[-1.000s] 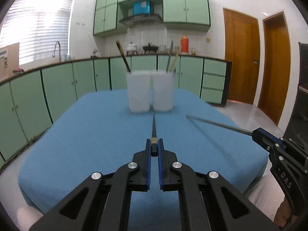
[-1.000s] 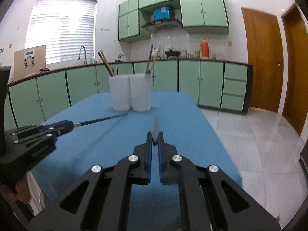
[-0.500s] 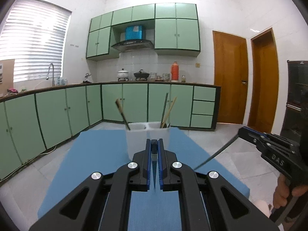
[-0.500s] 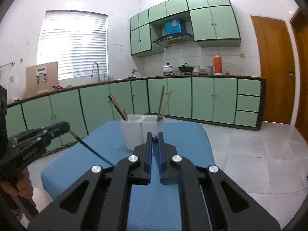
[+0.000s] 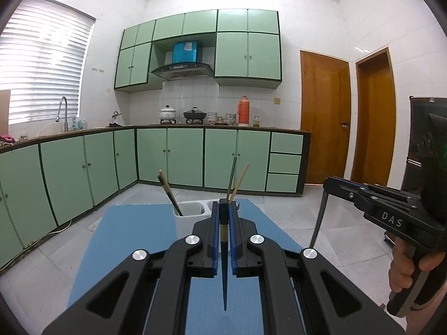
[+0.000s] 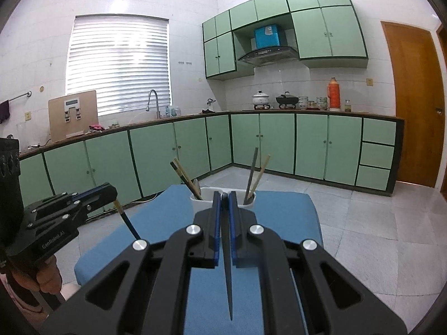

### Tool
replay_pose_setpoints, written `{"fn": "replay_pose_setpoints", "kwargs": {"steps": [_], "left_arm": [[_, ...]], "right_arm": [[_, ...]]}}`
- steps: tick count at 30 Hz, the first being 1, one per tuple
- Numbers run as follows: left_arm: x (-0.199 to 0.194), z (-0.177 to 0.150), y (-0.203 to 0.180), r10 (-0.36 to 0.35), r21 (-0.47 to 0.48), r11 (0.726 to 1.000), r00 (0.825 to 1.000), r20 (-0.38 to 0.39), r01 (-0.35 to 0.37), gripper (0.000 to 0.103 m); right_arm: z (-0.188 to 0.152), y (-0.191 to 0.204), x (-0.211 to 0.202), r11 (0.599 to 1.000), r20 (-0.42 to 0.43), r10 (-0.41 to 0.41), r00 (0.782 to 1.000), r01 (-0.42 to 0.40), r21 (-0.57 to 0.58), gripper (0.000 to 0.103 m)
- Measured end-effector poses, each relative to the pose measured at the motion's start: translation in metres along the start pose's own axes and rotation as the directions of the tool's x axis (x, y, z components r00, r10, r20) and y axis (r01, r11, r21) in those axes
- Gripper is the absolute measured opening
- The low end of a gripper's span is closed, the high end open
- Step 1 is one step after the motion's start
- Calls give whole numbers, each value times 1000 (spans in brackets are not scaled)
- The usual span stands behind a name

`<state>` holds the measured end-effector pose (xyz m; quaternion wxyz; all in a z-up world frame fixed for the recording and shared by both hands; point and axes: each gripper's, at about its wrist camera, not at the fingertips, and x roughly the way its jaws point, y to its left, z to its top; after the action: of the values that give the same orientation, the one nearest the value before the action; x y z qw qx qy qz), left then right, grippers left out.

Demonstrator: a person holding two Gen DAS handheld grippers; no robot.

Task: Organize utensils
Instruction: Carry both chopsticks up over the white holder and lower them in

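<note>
Chopsticks: I see left gripper (image 5: pixel 223 217) fingers clamped on dark chopstick (image 5: pixel 224 279), right gripper (image 6: pixel 223 209) fingers clamped on grey chopstick (image 6: pixel 227 273), above blue worktop (image 5: pixel 125 237).

Your tongs (image 5: pixel 223 217) look like matt black plastic with smooth blue pads and shiny metal rivets. The counter (image 5: pixel 134 231) wears matt blue cloth; the far holder (image 5: pixel 190 210) looks like smooth white plastic.

your two wrist cameras look forward along their tongs, close above the blue tabletop (image 5: pixel 134 231), facing the green cabinets (image 6: pixel 279 139); both share the white holders (image 5: pixel 190 209).
</note>
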<state>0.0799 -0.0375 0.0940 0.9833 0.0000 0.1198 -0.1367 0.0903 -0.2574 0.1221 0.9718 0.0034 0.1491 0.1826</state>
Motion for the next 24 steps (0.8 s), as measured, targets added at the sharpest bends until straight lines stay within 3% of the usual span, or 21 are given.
{"fn": "replay_pose_setpoints", "kwargs": {"steps": [11, 24], "left_arm": [[18, 27, 5, 17, 15, 1000, 999, 50, -18, 6], [76, 107, 24, 28, 2, 1000, 981, 192, -28, 6]], "right_arm": [[44, 1, 24, 1000, 52, 18, 998, -17, -22, 5], [131, -15, 83, 999, 151, 10, 988, -3, -45, 5]]}}
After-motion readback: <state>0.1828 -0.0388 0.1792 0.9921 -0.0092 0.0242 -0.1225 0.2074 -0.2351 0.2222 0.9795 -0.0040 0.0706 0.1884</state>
